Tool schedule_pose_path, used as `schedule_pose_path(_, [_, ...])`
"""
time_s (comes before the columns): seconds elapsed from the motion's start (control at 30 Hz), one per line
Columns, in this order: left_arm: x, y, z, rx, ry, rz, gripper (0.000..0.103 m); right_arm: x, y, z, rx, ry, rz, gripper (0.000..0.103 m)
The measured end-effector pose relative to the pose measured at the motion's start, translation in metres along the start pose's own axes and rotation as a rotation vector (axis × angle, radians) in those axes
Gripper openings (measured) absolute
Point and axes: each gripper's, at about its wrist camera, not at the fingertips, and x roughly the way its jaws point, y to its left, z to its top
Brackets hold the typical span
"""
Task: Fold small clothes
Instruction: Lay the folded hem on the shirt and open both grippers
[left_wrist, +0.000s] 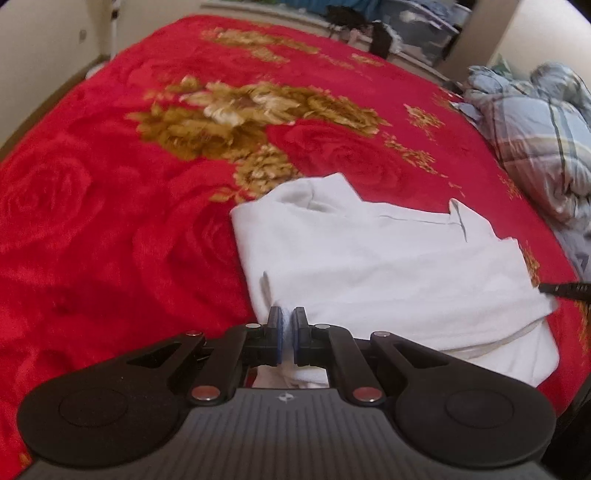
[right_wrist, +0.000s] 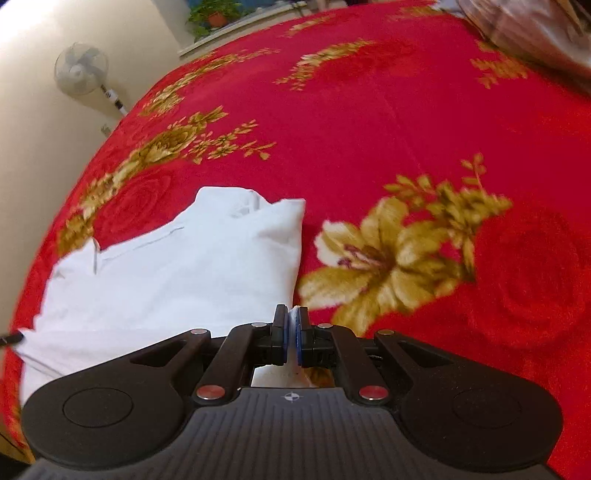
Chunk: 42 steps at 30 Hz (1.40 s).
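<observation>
**A:** Tongs first. My left tongs (left_wrist: 287, 319) are clenched on a thin bit of the white, soft-knit collared shirt (left_wrist: 388, 266): pale cloth shows between the blue pads at the near left edge. My right tongs (right_wrist: 292, 320) are clenched the same way on the near right edge, with white fabric pinched in the slit between the pads.

**B:** Why both at the near edge?

**A:** My reading: one grip near each end of that edge keeps it taut and level, so it could be carried over as one straight line and the fold would come out square. That is judgement, not observation.

**B:** Where does the shirt lie?

**A:** On the red plush bedspread with gold flowers (left_wrist: 110, 206), toward the near side of the bed, flat except where I hold it. A crumpled blue-grey plaid quilt (left_wrist: 535, 140) sits well apart at the bed's far right in the left view.

**B:** Orientation?

**A:** Collar and placket point away from me, at the far end. The near part is already doubled, a layered edge showing low on the right in the left view. As it lies it is a squat rectangle; I cannot tell its longer side through the fisheye.

**B:** Stage?

**A:** Partly folded, I judge; not yet compact.
</observation>
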Motion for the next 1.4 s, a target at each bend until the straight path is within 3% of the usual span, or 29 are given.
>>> schedule_pose_path(0.23, [-0.009, -0.001, -0.004, 0.004, -0.019, -0.002, 0.010, 0.005, 0.001, 0.004, 0.015, 0.008, -0.011, 0.004])
schedule_pose_path(0.4, [-0.032, 0.015, -0.005, -0.044, -0.073, 0.001, 0.015, -0.017, -0.008, 0.004, 0.013, -0.084, -0.051, 0.007])
schedule_pose_path(0.47, [-0.042, 0.024, -0.007, -0.059, -0.081, -0.004, 0.032, -0.038, -0.023, 0.007, 0.056, -0.167, -0.068, 0.009])
schedule_pose_path(0.57, [-0.053, 0.032, -0.013, -0.039, -0.067, -0.017, 0.047, -0.057, -0.042, 0.004, 0.079, -0.211, -0.076, 0.011])
schedule_pose_path(0.7, [-0.054, 0.030, -0.026, 0.028, -0.009, -0.034, 0.048, -0.056, -0.052, -0.011, 0.015, -0.107, -0.030, 0.024])
schedule_pose_path(0.87, [-0.044, 0.013, -0.034, 0.127, 0.023, -0.024, 0.048, -0.045, -0.032, -0.032, -0.152, -0.022, -0.029, 0.025])
schedule_pose_path(1.2, [-0.005, -0.022, -0.026, 0.245, 0.086, 0.025, 0.049, -0.016, 0.006, -0.032, -0.281, 0.064, -0.007, 0.025])
schedule_pose_path(1.4, [0.014, -0.032, -0.015, 0.272, 0.082, 0.080, 0.049, -0.003, 0.015, -0.013, -0.260, 0.047, -0.016, 0.025])
